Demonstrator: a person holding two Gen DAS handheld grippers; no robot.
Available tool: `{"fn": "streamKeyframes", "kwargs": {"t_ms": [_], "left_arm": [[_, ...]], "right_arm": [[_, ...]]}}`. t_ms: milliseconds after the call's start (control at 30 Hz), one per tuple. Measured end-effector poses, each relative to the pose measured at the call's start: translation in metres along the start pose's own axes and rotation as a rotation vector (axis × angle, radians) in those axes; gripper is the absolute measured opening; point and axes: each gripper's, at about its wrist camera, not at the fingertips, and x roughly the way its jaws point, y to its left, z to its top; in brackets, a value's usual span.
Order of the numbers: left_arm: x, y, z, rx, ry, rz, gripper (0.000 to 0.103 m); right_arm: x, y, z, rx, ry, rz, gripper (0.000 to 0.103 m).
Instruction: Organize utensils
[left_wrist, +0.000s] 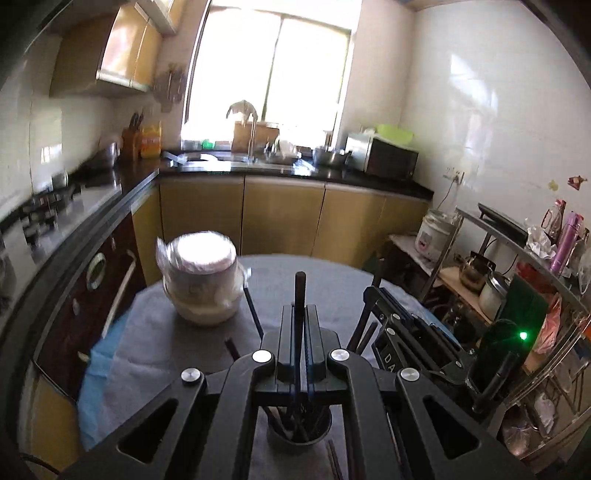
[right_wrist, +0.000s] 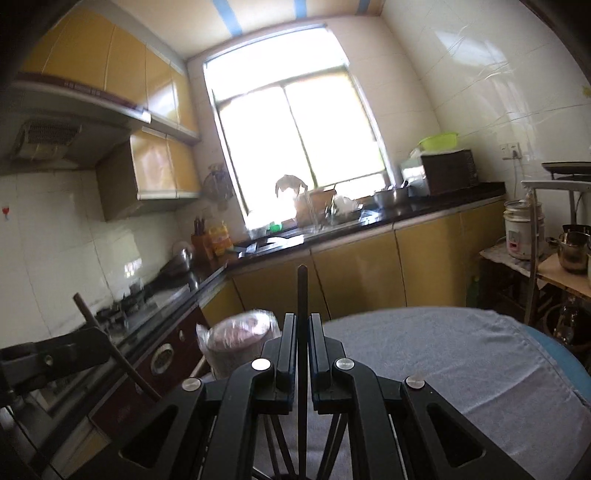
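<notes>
The left gripper (left_wrist: 300, 314) is clamped on a dark chopstick (left_wrist: 299, 291), a slim brown-black stick with a blunt squared tip that pokes up past the fingertips while its lower end runs down between the fingers toward a black cup (left_wrist: 300, 430). That cup sits on the table directly under the gripper and bristles with more dark sticks of the same kind. Loose chopsticks (left_wrist: 253, 309) lie on the grey cloth (left_wrist: 147, 343) just left of the fingers, and another pair shows at the bottom edge beside the cup. The right gripper (right_wrist: 303, 332) is likewise closed on a single chopstick (right_wrist: 302, 291), thin, dark and upright, its tip rising well above the pads; below the fingers several dark sticks fan out, blurred. In the left view the right gripper (left_wrist: 402, 328) sits just to the right, and the letters "DA" can be read on its body; no other writing is legible. Farther on the cloth stands a plastic-wrapped stack of bowls (left_wrist: 201, 277), left of both grippers. Beyond the table are yellow cabinets (left_wrist: 280, 218), a dark counter, a microwave (left_wrist: 384, 157) and a bright window (left_wrist: 273, 70).
</notes>
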Motion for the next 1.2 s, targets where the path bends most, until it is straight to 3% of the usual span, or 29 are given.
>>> {"fn": "streamKeyframes", "kwargs": {"t_ms": [267,467,567,600,633,733,833,1000,1200], "left_arm": [[0.026,0.015,-0.029,-0.069,0.131,-0.015,0.005],[0.003,0.023,-0.043,-0.073,0.123,0.009,0.007],[-0.018,0.022,-0.054,-0.055,0.101,0.056,0.037],[-0.025,0.021,-0.059,-0.048,0.092,0.077,0.054],[-0.034,0.019,-0.066,-0.038,0.079,0.108,0.064],[-0.055,0.009,-0.087,0.017,0.049,0.201,0.067],[-0.071,0.003,-0.111,0.047,0.035,0.25,0.073],[-0.087,-0.002,-0.147,0.048,0.06,0.281,0.074],[-0.095,-0.008,-0.162,0.017,0.075,0.31,0.084]], "right_arm": [[0.005,-0.017,-0.038,0.052,0.171,0.107,0.01],[-0.015,-0.031,-0.047,0.085,0.217,0.146,0.016],[-0.035,-0.041,-0.05,0.121,0.225,0.161,0.027],[-0.042,-0.043,-0.051,0.119,0.225,0.161,0.03],[-0.048,-0.043,-0.052,0.112,0.224,0.161,0.037],[-0.073,-0.04,-0.057,0.078,0.229,0.154,0.053],[-0.098,-0.038,-0.064,0.041,0.233,0.148,0.053],[-0.132,-0.033,-0.074,-0.024,0.228,0.137,0.053],[-0.158,-0.033,-0.085,-0.005,0.246,0.155,0.055]]}}
